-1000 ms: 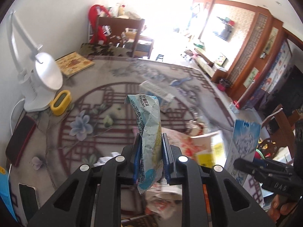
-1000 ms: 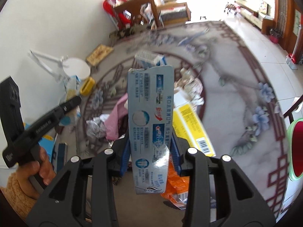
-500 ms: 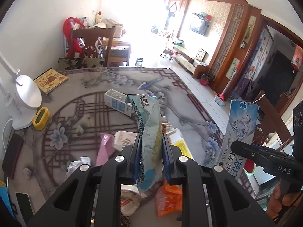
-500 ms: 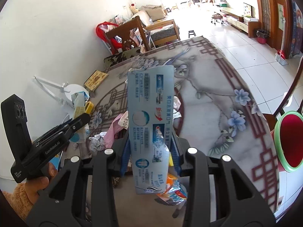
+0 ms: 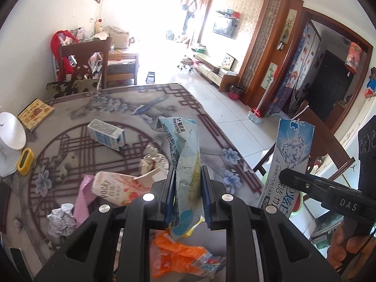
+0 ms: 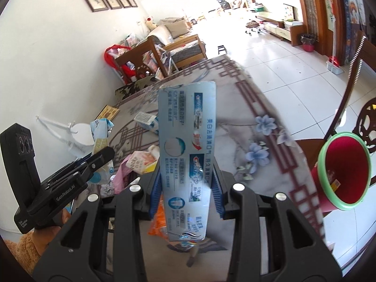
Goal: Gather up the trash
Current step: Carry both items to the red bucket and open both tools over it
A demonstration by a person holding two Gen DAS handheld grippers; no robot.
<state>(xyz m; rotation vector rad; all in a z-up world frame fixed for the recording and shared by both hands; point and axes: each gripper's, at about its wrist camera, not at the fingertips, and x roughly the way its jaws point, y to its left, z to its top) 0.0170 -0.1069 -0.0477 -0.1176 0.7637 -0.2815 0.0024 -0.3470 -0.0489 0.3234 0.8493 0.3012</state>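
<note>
While both grippers hang above the bench (image 5: 164, 98), each holds a piece of trash. The left gripper (image 5: 186, 196) has its jaws closed tight on a wrapper (image 5: 185, 164), a crumpled pale-blue packet with dark print that twists upright between the blue pads and droops a little below them. The right gripper (image 6: 186, 184) has its jaws narrowed onto a toothpaste box (image 6: 185, 159), a flattened, glossy blue-and-silver carton standing upright, its top edge open and its lower end hanging past the pads. In the left view the same box shows at the right, beyond the bench's right edge.

More litter lies on the patterned cloth: a milk carton (image 5: 105, 135) toward the middle, a Pocky box (image 5: 117, 188) and a pink bag (image 5: 82, 199) nearer the front, a foil ball (image 5: 61, 221) at the front left, and an orange bag (image 5: 174, 256) under the left jaws. A lamp (image 5: 10, 145) and a yellow holder (image 5: 24, 161) stand at the left edge, a book (image 5: 35, 112) near the far left corner.

Off the right edge a red bin (image 6: 340, 174) with a green rim stands beside a chair (image 6: 352, 89), mouth tilted toward the camera. The far half and right side of the bench lie bare, and tiled floor (image 6: 293, 70) opens beyond.
</note>
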